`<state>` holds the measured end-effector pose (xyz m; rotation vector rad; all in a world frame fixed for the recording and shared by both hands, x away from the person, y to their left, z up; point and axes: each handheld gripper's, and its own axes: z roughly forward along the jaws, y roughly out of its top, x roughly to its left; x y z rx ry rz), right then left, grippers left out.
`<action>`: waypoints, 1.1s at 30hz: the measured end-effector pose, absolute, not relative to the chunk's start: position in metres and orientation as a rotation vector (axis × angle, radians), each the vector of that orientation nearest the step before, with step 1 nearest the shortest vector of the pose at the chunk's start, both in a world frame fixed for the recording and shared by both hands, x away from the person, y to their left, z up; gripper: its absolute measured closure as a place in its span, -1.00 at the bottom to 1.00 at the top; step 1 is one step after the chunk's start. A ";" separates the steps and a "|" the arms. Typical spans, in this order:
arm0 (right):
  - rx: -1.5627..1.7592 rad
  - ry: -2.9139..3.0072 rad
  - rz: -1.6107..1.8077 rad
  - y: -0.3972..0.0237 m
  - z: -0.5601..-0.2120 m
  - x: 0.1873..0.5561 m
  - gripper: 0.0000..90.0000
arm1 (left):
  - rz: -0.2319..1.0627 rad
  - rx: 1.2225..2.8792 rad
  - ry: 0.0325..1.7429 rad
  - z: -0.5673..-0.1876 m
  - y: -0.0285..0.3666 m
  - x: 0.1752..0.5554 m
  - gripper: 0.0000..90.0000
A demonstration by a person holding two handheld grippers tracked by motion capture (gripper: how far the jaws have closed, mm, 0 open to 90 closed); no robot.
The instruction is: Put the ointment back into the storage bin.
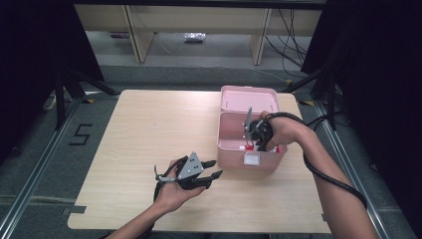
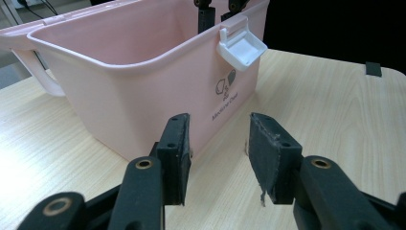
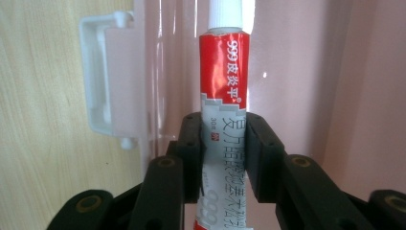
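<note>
Right gripper view alone reveals the right gripper (image 3: 223,158) clamped on a red-and-grey ointment tube (image 3: 224,91) inside the open pink plastic box (image 1: 234,149); high view shows the left gripper (image 1: 211,169), jaws apart and empty, over the pale wooden table (image 1: 144,129), grey floor beyond.

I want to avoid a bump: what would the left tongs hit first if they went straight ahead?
Most likely the front wall of the pink box. The left tongs stand open and empty, aimed at its lower corner beside the printed logo, with bare table between; the gap's depth is unclear.
</note>
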<state>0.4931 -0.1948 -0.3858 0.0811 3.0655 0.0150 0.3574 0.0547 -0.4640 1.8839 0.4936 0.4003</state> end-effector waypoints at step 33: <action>0.108 3.088 -0.006 -0.195 -0.397 0.500 0.59 | 0.403 1.883 0.490 -0.463 0.055 0.358 0.31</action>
